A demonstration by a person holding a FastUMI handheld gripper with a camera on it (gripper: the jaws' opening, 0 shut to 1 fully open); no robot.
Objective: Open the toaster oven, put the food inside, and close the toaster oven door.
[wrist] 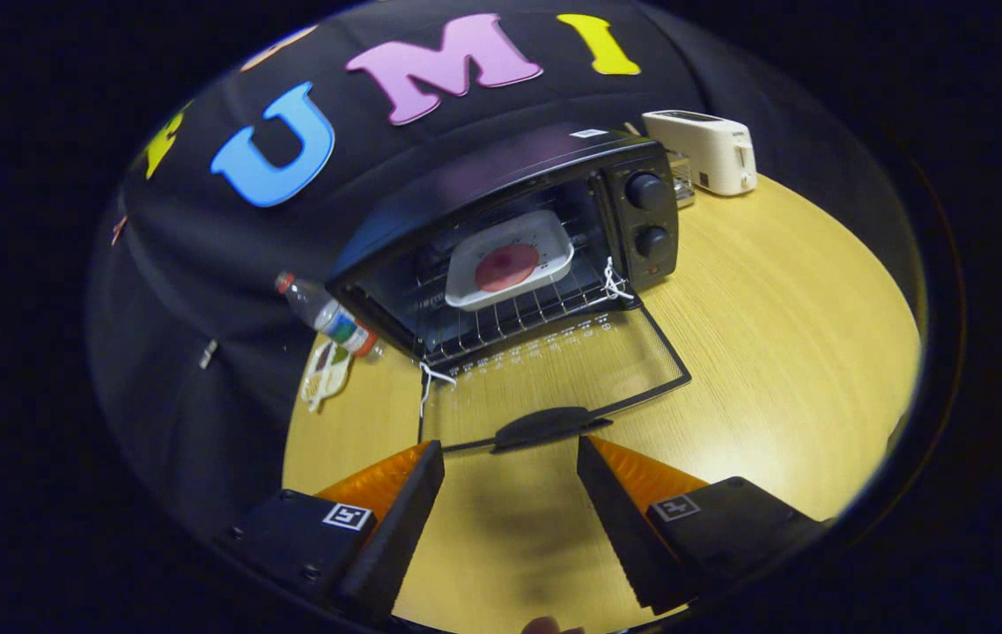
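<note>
Two tool fingers gape, holding nothing, before the oven door; bottle beside, toaster behind.

The toaster oven stands mid-frame on the bench, its glass door folded flat down, a white tray with red food on the rack. The claw gapes empty, just short of the door handle. A white toaster sits upper right.

Dim booth, table brightly lit (glare patches), fisheye-warped blurry edges.
</note>
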